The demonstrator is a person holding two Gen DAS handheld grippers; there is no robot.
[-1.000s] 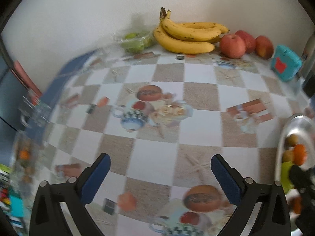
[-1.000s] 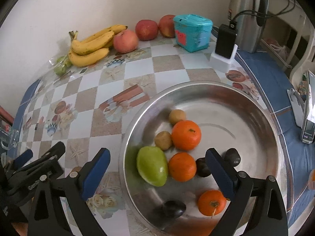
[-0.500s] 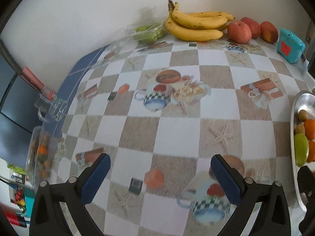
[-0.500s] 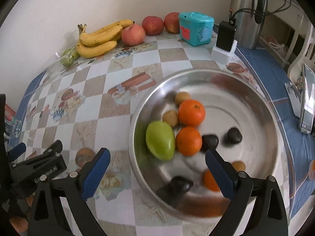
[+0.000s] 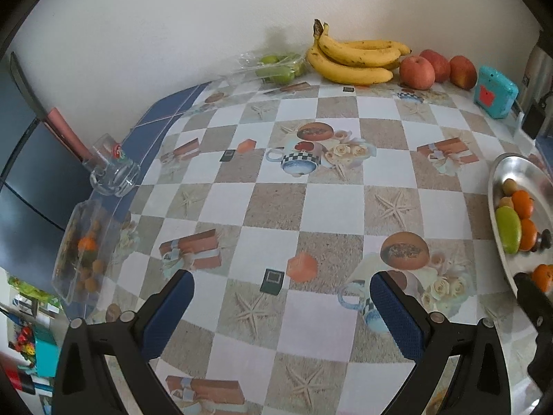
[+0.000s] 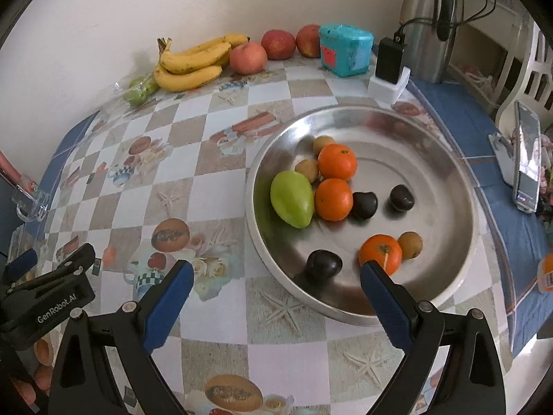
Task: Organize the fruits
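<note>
Above the desk [image 5: 276, 207], both wide and empty: left hand-held gripper [image 5: 281, 299], right hand-held gripper [image 6: 273, 288] over bowl [image 6: 449, 173] at frame centre; probably between picks, next needing bananas [image 6: 190, 65], upper left, fetched.

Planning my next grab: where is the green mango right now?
In the right wrist view, the green mango lies at the left inner side of the steel bowl, touching an orange.

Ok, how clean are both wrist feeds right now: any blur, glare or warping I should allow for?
Left wrist: sharp in the middle, fisheye bends the table edges, clear box at left looks soft. Right wrist: crisp on the fruit, soft glare on the steel bowl wall, dark vignette in the corners.
</note>
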